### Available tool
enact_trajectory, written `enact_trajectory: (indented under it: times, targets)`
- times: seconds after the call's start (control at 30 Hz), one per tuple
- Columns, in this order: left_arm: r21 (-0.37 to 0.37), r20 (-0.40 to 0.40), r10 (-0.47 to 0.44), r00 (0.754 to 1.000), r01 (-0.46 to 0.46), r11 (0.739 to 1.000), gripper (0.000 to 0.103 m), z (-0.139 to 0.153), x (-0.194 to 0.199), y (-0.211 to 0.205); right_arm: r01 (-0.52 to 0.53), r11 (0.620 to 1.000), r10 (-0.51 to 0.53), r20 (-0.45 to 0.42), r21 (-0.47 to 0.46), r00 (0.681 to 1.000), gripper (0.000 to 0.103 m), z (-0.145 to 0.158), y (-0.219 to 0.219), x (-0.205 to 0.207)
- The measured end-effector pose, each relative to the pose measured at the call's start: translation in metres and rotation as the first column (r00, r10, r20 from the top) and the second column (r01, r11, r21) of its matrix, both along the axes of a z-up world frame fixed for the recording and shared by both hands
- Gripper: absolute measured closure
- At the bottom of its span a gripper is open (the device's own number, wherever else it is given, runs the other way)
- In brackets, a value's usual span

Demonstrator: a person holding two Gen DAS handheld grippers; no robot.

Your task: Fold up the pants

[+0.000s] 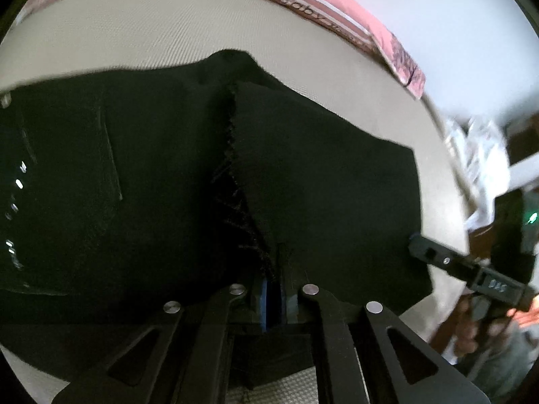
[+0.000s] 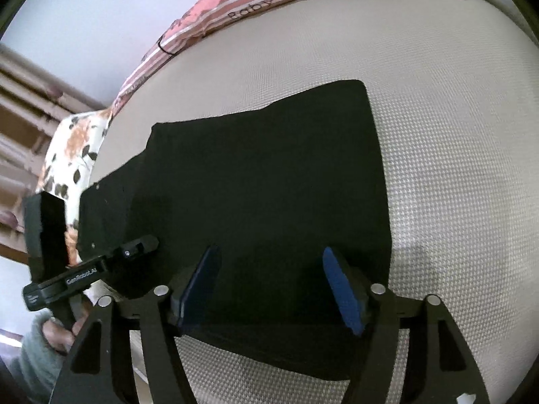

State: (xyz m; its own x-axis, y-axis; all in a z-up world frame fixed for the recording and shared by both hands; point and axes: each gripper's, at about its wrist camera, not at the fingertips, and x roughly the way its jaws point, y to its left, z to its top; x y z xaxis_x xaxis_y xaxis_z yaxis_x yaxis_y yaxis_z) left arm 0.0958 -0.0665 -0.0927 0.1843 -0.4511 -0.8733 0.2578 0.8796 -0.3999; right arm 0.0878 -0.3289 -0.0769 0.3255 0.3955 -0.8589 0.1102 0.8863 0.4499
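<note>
Black pants [image 2: 262, 181] lie spread flat on a cream woven mattress [image 2: 454, 168], partly folded over themselves. The left tool [image 1: 273, 303] is clenched, a bit of the dark cloth pinched between its blue pads. The right tool [image 2: 273, 289] stands released over the near edge of the pants, blue pads apart, gripping nothing.

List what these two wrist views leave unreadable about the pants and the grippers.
- Left wrist view: whether the left gripper pinches cloth; the black pants blend with its nearly shut blue pads.
- Left wrist view: the pants' left end, cut off by the image edge.
- Right wrist view: fold layers of the pants; uniformly dark, no seams show.
- Right wrist view: the near hem between the open right gripper fingers, covered by the linkage.
</note>
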Motion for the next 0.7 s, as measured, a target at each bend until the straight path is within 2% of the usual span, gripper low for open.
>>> enact_trajectory:
  times: [0.07,0.3,0.57,0.63,0.7]
  targets:
    - [0.058,0.035,-0.007,0.999,0.005,0.998,0.093,0.004,-0.005,-0.005,-0.016,0.999,0.016,0.006,-0.036,1.000,0.036,0.001,0.005,-0.001]
    - [0.157,0.116,-0.028,0.993,0.009,0.988,0.088,0.012,-0.018,-0.010,-0.049,0.992,0.052,0.022,-0.116,0.998,0.034,0.002,0.016,-0.004]
    - [0.221,0.161,-0.049,0.986,0.012,0.975,0.082,0.003,-0.027,-0.007,-0.085,0.978,0.093,0.033,-0.190,0.995,0.034,0.006,0.026,-0.006]
    - [0.234,0.169,-0.058,0.984,0.017,0.972,0.080,0.003,-0.029,-0.008,-0.072,0.978,0.089,0.080,-0.196,0.993,0.040,0.015,0.022,-0.003]
    - [0.229,0.168,-0.056,0.984,0.017,0.973,0.077,0.003,-0.029,-0.006,-0.042,0.974,0.071,0.124,-0.223,0.990,0.041,0.026,0.014,0.006]
